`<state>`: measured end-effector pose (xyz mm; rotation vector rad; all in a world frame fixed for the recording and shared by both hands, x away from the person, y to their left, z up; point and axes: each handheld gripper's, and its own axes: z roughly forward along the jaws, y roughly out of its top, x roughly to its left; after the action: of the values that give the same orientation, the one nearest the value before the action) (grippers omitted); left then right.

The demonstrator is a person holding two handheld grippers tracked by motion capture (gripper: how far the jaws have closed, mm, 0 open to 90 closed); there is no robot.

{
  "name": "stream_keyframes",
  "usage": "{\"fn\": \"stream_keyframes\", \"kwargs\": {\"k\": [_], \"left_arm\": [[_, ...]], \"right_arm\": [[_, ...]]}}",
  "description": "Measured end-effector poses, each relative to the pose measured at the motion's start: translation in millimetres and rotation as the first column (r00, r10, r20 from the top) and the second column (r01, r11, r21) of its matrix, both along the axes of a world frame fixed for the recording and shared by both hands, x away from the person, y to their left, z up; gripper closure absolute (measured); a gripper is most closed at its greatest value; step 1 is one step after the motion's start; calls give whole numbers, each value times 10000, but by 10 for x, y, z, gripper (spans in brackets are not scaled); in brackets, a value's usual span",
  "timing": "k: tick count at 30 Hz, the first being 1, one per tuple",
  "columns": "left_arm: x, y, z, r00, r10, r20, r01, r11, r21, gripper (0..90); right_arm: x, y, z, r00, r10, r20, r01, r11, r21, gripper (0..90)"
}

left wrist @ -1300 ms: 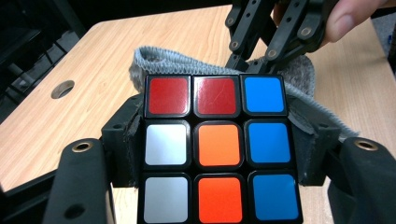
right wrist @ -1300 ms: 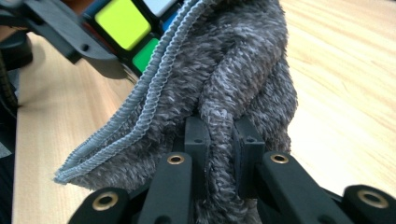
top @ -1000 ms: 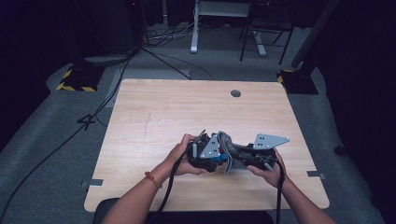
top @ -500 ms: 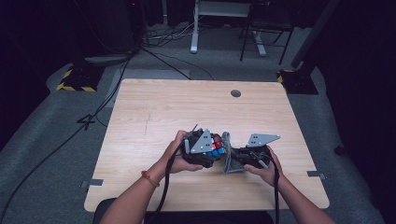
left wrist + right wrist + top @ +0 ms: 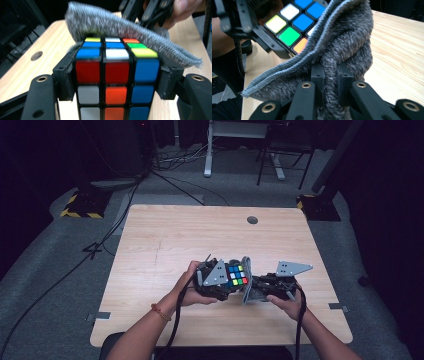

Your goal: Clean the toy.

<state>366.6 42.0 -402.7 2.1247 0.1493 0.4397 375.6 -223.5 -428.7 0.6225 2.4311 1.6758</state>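
Your left tongs (image 5: 116, 82) are clamped on the puzzle cube (image 5: 116, 75), one jaw pad on each side, filling the centre of the left gripper view. Your right tongs (image 5: 331, 75) are clamped on a bunched grey cloth (image 5: 342, 45), lower centre of the right gripper view. In the high view, cube & cloth meet in the lower middle of the frame, held above the table (image 5: 165, 240). The cloth lies over the cube's far top edge, touching it. Looks like wiping is underway: top face partly covered, front & side faces prob. not yet wiped.
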Motion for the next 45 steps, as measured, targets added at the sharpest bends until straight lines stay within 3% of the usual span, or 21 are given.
{"fn": "stream_keyframes", "kwargs": {"k": [9,11,14,16,17,20,25,27,29,32,34,37,41,45], "left_arm": [[45,-80,-69,9996,63,-270,-52,9992,395,330],[33,-99,-73,9999,124,-92,-121,9991,412,332],[36,-75,-39,9999,58,-146,-58,10000,-44,334],[32,-52,9,9999,-4,-158,0,9996,-266,335],[25,-37,31,10000,79,20,-79,9995,-317,335],[39,26,67,9999,64,-138,-73,9980,-635,335],[56,79,57,9995,-188,-253,171,9977,-655,334],[44,66,30,9990,-349,-275,336,9984,-461,334],[16,7,-26,9984,-501,-242,502,9987,17,334],[-24,-63,-49,9984,-549,-112,551,9982,226,333],[-35,-77,-34,9977,-676,-96,677,9977,66,334],[-80,-92,-4,9969,-772,157,771,9970,105,333],[-27,-32,21,9980,-634,-33,633,9974,-358,333],[56,42,12,9985,-465,-290,445,9966,-688,332]], "right_arm": [[-3,-15,35,9989,-310,363,310,9995,6,798],[-20,-11,62,9972,-432,613,445,9988,-197,798],[-32,20,70,9947,-761,689,801,9951,-586,798],[-20,65,16,9950,-750,666,823,9900,-1147,798],[-12,89,-25,9962,-663,556,736,9872,-1414,797],[17,146,-141,9995,-296,101,309,9836,-1777,796],[-26,157,-95,9995,-137,300,181,9882,-1520,795],[-39,105,-39,9987,-216,463,265,9937,-1087,795],[-54,66,35,9974,-274,671,323,9968,-731,795],[-85,34,104,9946,-414,951,475,9969,-631,795],[-71,7,90,9953,-489,834,537,9970,-565,795],[-44,41,49,9960,-543,710,605,9942,-894,795],[-35,86,-7,9992,-146,363,193,9909,-1334,795],[-59,80,28,9993,127,352,-85,9931,-1170,795]]}}
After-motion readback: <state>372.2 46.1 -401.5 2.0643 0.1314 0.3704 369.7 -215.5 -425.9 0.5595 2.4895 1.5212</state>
